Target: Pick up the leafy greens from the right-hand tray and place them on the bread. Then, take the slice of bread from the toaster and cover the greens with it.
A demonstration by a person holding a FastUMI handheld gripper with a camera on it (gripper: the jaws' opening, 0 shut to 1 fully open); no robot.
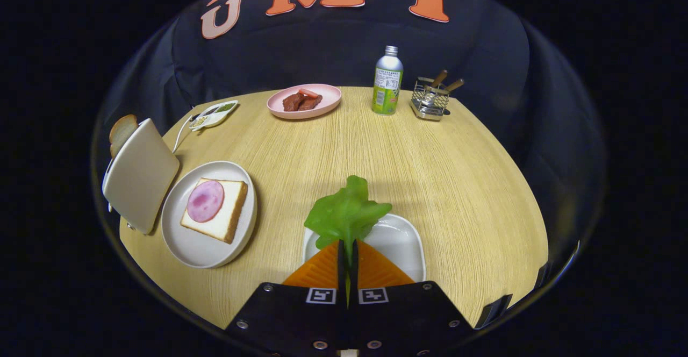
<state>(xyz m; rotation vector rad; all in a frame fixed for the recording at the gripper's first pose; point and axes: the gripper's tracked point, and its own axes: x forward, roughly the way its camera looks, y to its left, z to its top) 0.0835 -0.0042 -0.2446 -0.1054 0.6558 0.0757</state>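
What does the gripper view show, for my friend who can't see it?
The gripper is shut on the leafy greens, held above a white tray. To the left sits a plate with bread and ham, beside a toaster.

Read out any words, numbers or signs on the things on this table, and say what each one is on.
On the bottle: a printed label, too small to read.
On the gripper, its fingers shut on the greens: two square black-and-white code markers, with no words or numbers.
Nothing else on the table carries text I can read.
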